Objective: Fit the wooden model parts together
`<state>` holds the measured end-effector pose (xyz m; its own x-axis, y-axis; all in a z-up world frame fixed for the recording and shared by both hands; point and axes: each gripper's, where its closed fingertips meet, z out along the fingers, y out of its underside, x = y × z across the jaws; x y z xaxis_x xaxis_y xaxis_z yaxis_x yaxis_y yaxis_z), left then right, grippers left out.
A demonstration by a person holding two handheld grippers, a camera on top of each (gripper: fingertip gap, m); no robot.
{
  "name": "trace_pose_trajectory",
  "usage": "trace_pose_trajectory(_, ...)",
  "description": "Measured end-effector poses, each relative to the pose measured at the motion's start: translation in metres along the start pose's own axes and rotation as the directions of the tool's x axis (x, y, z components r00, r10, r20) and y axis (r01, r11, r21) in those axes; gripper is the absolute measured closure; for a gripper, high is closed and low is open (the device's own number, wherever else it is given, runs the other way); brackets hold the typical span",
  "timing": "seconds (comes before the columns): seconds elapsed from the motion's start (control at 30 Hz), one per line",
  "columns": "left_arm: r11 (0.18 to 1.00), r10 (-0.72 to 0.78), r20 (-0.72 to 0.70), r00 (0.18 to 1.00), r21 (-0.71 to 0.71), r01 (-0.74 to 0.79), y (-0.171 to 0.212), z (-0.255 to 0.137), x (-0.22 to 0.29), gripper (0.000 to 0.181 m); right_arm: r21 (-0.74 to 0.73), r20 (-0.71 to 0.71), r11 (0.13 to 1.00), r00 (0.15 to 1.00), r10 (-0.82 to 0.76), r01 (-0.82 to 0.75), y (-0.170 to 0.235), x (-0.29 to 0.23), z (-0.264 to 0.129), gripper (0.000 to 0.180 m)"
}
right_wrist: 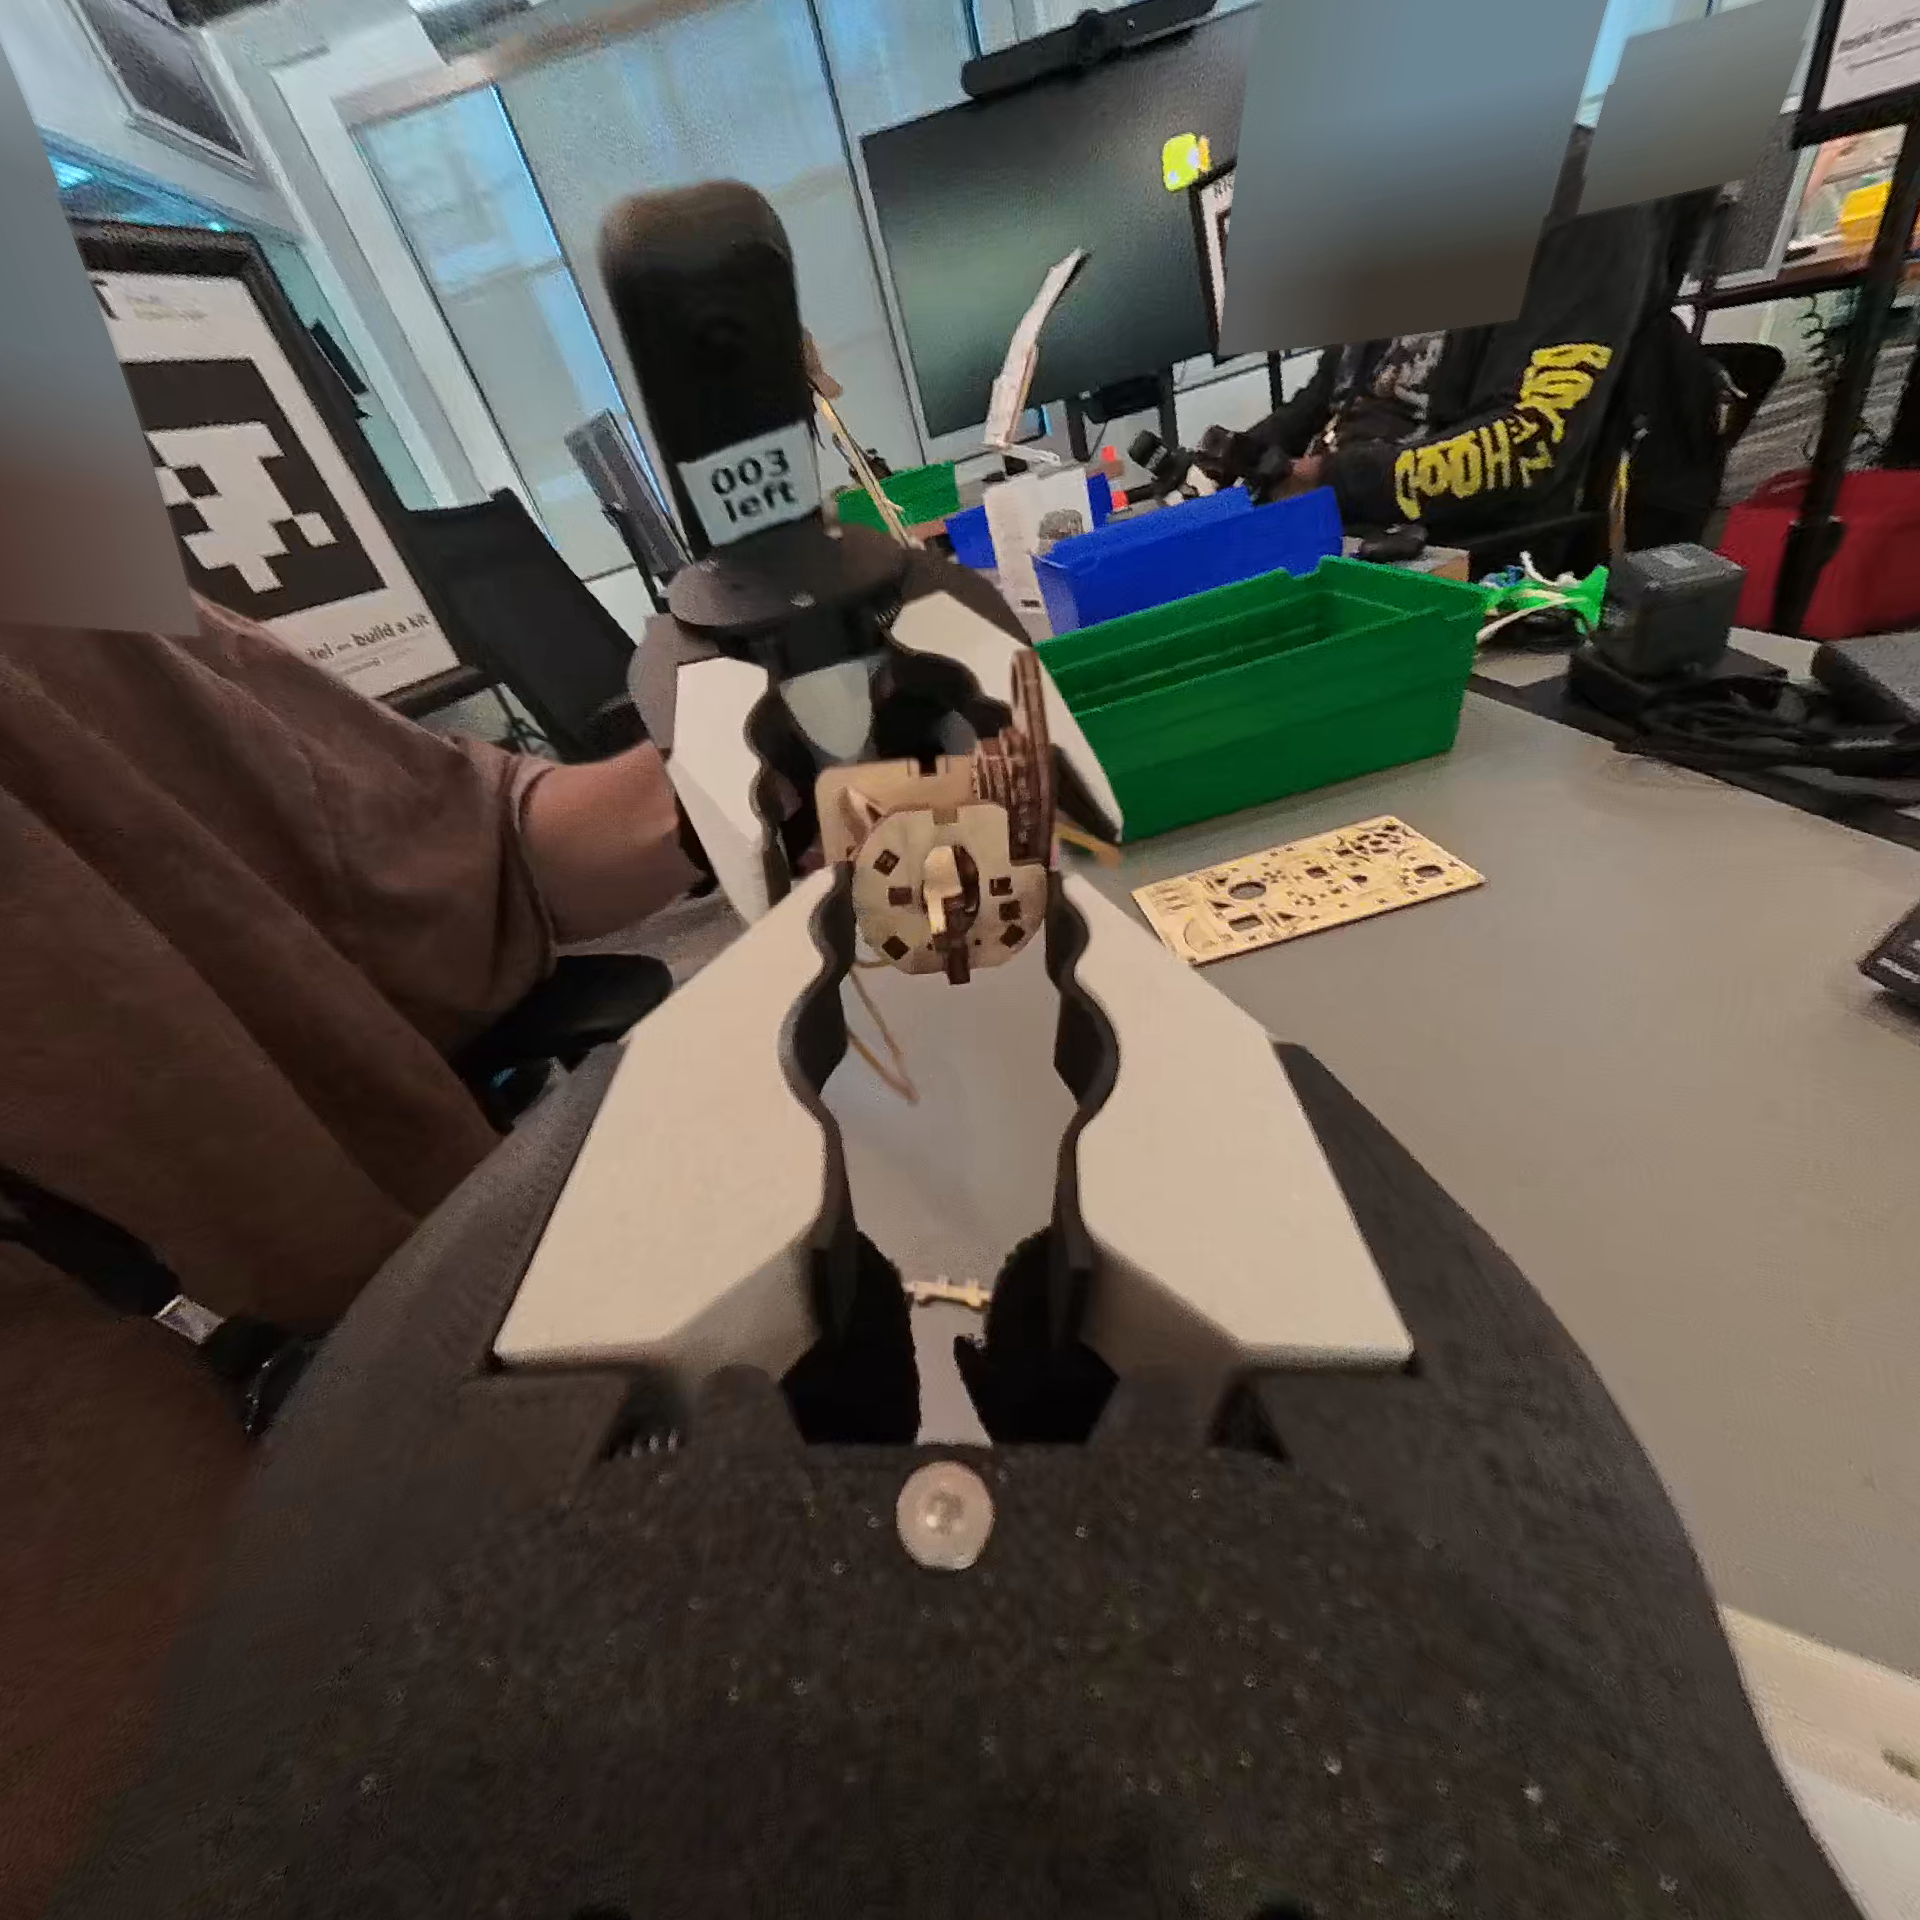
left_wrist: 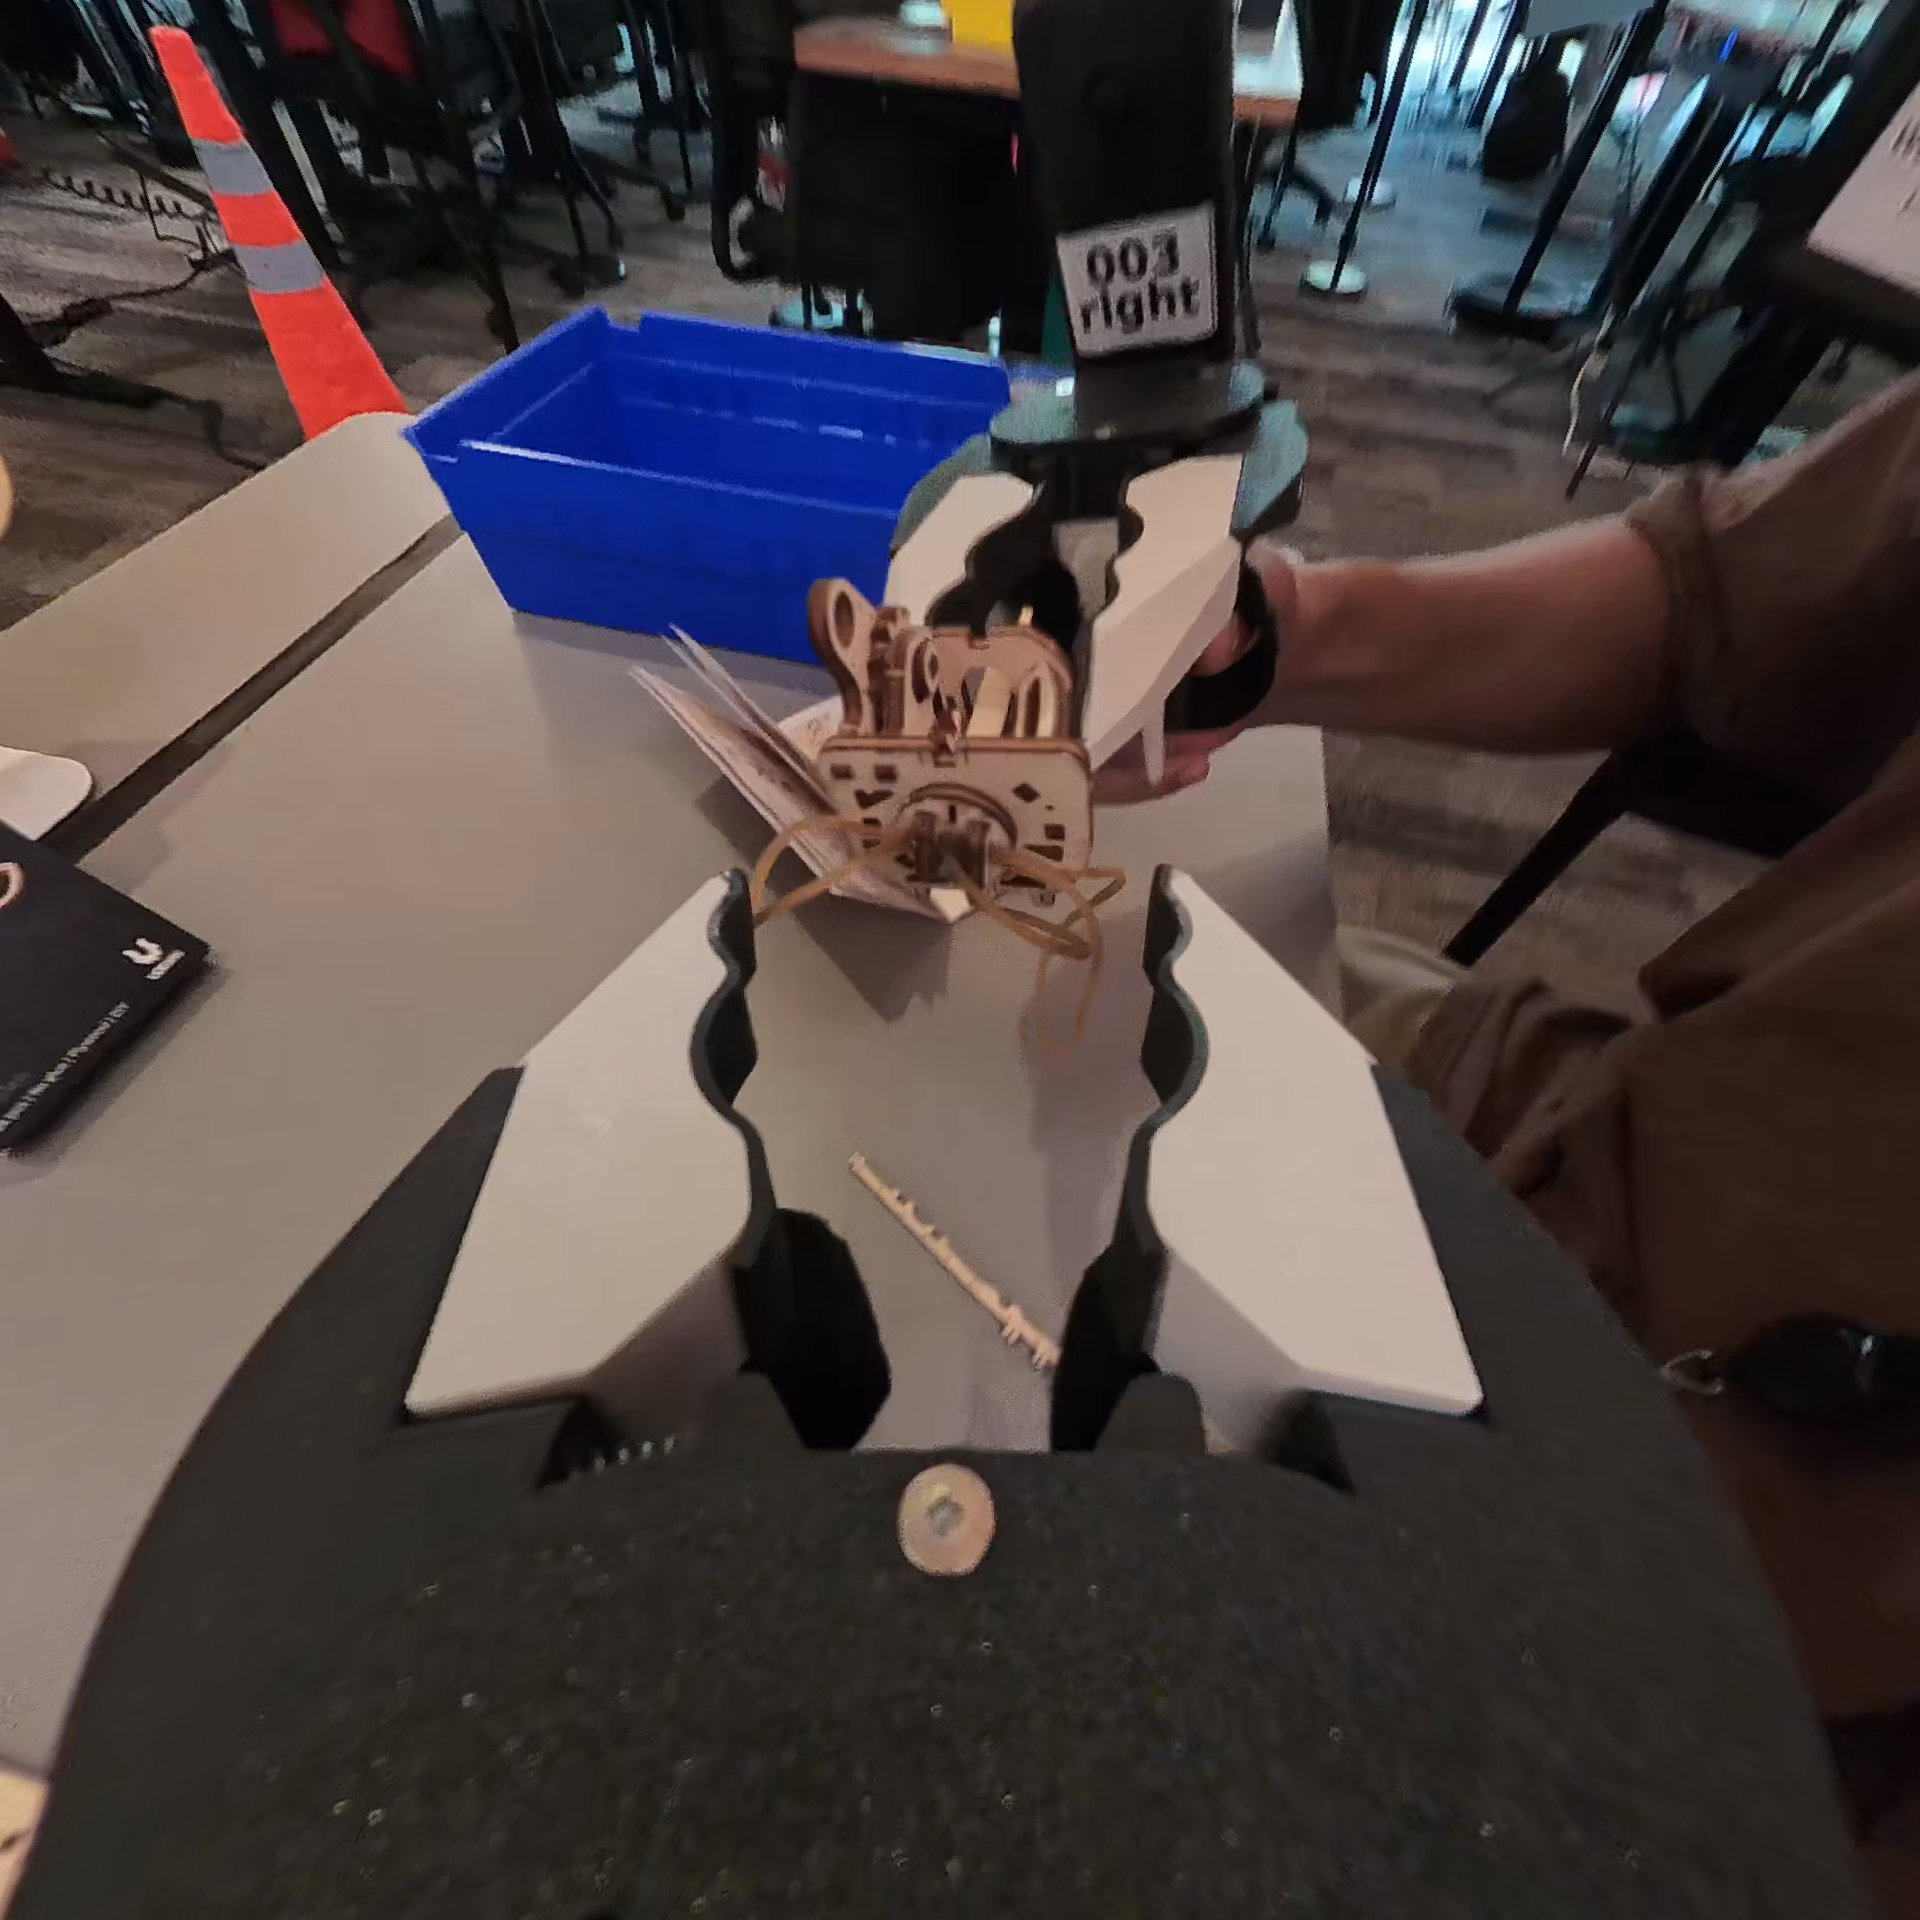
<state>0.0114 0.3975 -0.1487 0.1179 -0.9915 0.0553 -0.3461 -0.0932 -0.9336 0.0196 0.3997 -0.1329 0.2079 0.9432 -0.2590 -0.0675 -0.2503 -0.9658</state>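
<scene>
The wooden model (right_wrist: 940, 894) is a small pale box of laser-cut parts with a round keyed face, gears on top and loose rubber bands (left_wrist: 1049, 925) hanging from it. My right gripper (right_wrist: 945, 899) is shut on it and holds it above the grey table (left_wrist: 364, 831). In the left wrist view the model (left_wrist: 951, 769) hangs under the right gripper (left_wrist: 1023, 623). My left gripper (left_wrist: 948, 902) is open and empty, just short of the model, facing it. Its white fingers (right_wrist: 717, 790) show behind the model. A thin notched wooden strip (left_wrist: 951, 1257) lies on the table between the left fingers.
A blue bin (left_wrist: 707, 468) and an open booklet (left_wrist: 727, 738) lie beyond the model. A green bin (right_wrist: 1268, 686) and a flat wooden parts sheet (right_wrist: 1309, 883) sit on the table's far side. A black booklet (left_wrist: 73, 987) lies left. A person's arm (left_wrist: 1455, 644) reaches in from the right. Left and right tips are no more than a few centimetres apart.
</scene>
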Motion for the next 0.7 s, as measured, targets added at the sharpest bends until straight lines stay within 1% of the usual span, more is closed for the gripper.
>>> trace_pose_trajectory(0.03, 0.999, -0.03, -0.011, 0.999, 0.031, 0.031, -0.003, -0.001, 0.001, 0.106, 0.008, 0.009, 1.0, 1.0, 0.0, 0.0, -0.001, -0.002, 0.002, 0.144)
trace_pose_trajectory(0.07, 0.997, -0.056, -0.024, 0.998, 0.053, 0.057, -0.005, -0.002, 0.003, 0.106, 0.009, 0.024, 1.0, 1.0, 0.004, -0.004, 0.0, -0.004, 0.005, 0.144)
trace_pose_trajectory(0.13, 0.993, -0.074, -0.032, 0.997, 0.093, 0.077, -0.009, -0.006, 0.006, 0.114, 0.013, 0.052, 1.0, 0.999, 0.012, -0.013, 0.002, -0.012, 0.01, 0.144)
trace_pose_trajectory(0.2, 0.989, -0.072, -0.04, 0.997, 0.125, 0.076, -0.011, -0.01, 0.013, 0.122, 0.01, 0.062, 1.0, 0.998, -0.006, 0.006, 0.007, -0.02, 0.015, 0.144)
trace_pose_trajectory(0.27, 0.991, -0.057, -0.046, 0.997, 0.122, 0.062, -0.007, -0.013, 0.02, 0.133, -0.017, 0.055, 1.0, 0.998, -0.022, 0.023, 0.015, -0.024, 0.019, 0.144)
trace_pose_trajectory(0.33, 0.991, -0.055, -0.028, 0.998, 0.118, 0.058, 0.0, -0.015, 0.022, 0.133, -0.04, 0.056, 0.999, 0.998, -0.026, 0.028, 0.021, -0.026, 0.022, 0.144)
trace_pose_trajectory(0.4, 0.99, -0.042, 0.0, 0.999, 0.131, 0.042, 0.006, -0.017, 0.019, 0.133, -0.072, 0.02, 0.997, 1.0, -0.007, 0.009, 0.026, -0.022, 0.023, 0.143)
trace_pose_trajectory(0.43, 0.99, -0.045, 0.024, 0.999, 0.135, 0.042, 0.01, -0.017, 0.013, 0.133, -0.09, -0.012, 0.996, 1.0, -0.002, 0.001, 0.028, -0.017, 0.02, 0.141)
trace_pose_trajectory(0.47, 0.991, -0.05, 0.074, 0.996, 0.127, 0.04, 0.017, -0.017, 0.001, 0.133, -0.087, -0.033, 0.996, 0.999, -0.005, 0.002, 0.025, -0.013, 0.014, 0.133)
trace_pose_trajectory(0.5, 0.992, -0.05, 0.131, 0.99, 0.124, 0.034, 0.025, -0.019, -0.014, 0.133, -0.066, -0.075, 0.998, 0.997, -0.002, -0.003, 0.02, -0.007, 0.005, 0.134)
trace_pose_trajectory(0.53, 0.99, -0.059, 0.184, 0.981, 0.134, 0.034, 0.032, -0.022, -0.029, 0.133, -0.05, -0.154, 0.999, 0.988, 0.002, -0.01, 0.015, 0.006, -0.009, 0.136)
trace_pose_trajectory(0.57, 0.988, -0.071, 0.236, 0.969, 0.148, 0.036, 0.038, -0.025, -0.044, 0.133, -0.054, -0.263, 0.998, 0.965, 0.006, -0.021, 0.015, 0.025, -0.026, 0.137)
trace_pose_trajectory(0.6, 0.986, -0.089, 0.284, 0.955, 0.158, 0.045, 0.046, -0.028, -0.058, 0.133, -0.081, -0.391, 0.996, 0.92, 0.003, -0.038, 0.02, 0.048, -0.047, 0.138)
trace_pose_trajectory(0.63, 0.986, -0.105, 0.311, 0.945, 0.154, 0.058, 0.054, -0.028, -0.07, 0.133, -0.136, -0.53, 0.988, 0.848, -0.017, -0.066, 0.032, 0.074, -0.074, 0.138)
trace_pose_trajectory(0.67, 0.986, -0.12, 0.326, 0.938, 0.149, 0.074, 0.062, -0.027, -0.079, 0.133, -0.201, -0.654, 0.973, 0.755, -0.045, -0.116, 0.05, 0.1, -0.103, 0.139)
trace_pose_trajectory(0.7, 0.984, -0.141, 0.335, 0.932, 0.153, 0.094, 0.068, -0.025, -0.086, 0.133, -0.256, -0.725, 0.95, 0.686, -0.068, -0.177, 0.068, 0.117, -0.127, 0.138)
